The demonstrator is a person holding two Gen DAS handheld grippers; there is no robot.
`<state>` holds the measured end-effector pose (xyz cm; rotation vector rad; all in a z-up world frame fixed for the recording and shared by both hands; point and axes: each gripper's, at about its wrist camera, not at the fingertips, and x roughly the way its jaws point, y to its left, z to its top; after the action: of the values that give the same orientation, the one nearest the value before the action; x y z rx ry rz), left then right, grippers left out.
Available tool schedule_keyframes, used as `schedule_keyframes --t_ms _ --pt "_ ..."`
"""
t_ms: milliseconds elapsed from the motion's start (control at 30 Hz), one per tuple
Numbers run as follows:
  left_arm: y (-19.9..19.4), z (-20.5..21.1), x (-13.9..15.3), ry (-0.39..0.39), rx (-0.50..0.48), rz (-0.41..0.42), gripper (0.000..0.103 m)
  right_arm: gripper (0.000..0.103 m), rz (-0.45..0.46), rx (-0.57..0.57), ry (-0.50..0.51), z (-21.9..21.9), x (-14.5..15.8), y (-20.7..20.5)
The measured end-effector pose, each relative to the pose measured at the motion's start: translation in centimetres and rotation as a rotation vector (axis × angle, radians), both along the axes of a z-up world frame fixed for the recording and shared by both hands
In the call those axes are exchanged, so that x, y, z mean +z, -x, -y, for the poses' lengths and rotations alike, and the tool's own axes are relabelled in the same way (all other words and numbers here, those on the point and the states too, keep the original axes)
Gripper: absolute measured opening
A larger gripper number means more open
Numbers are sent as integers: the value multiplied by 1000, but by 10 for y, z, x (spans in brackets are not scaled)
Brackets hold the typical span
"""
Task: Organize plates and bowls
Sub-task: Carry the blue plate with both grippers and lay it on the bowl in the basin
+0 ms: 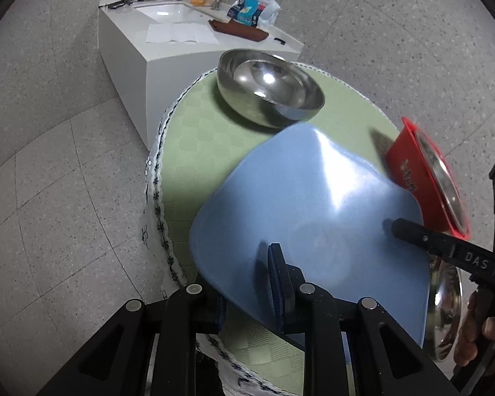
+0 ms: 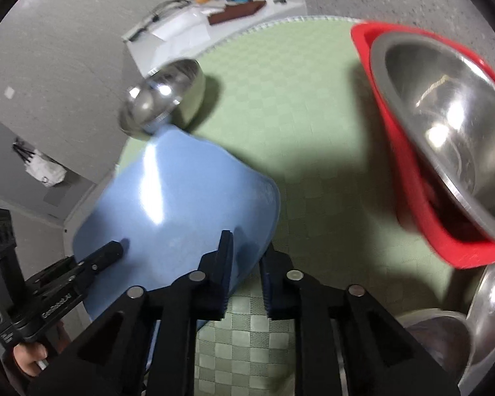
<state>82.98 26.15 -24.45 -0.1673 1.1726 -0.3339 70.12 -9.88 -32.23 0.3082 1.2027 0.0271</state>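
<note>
Both the left gripper and the right gripper pinch the blue plate's near rim, jaws narrow. A steel bowl sits beyond it; the red bowl stands right.

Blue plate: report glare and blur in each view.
Left wrist: blue plate sharp, with a white glare streak; red bowl motion-blurred. Right wrist: the same streak on the plate; far steel bowl smeared, fisheye bending the edges.

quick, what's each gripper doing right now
Left gripper: shut on the blue plate, pinching its near edge.
Right gripper: shut on the same blue plate at another edge.
</note>
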Motion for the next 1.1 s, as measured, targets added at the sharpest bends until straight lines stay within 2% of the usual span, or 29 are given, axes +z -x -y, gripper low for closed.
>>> schedule_keyframes --t_ms 133,233,333,500,667,800,900,1100 --pt "13 14 25 -1 11 47 19 15 64 29 -16 9 20 8" --pt "21 40 56 -3 -3 104 20 15 131 32 -21 28 50 18" --pt "19 81 86 28 -52 162 20 15 206 14 -15 59 85 29" --pt "4 165 108 38 -178 216 20 15 267 -66 29 131 117 40" --pt "-17 244 90 37 -284 180 20 16 252 -155 63 200 114 44" --pt "-30 276 67 2 -317 133 20 16 199 -191 66 236 91 41" --pt "-41 288 54 -30 -322 105 21 16 158 -201 48 248 72 40" --pt "-48 309 49 -72 -335 120 24 19 140 -197 57 255 62 41"
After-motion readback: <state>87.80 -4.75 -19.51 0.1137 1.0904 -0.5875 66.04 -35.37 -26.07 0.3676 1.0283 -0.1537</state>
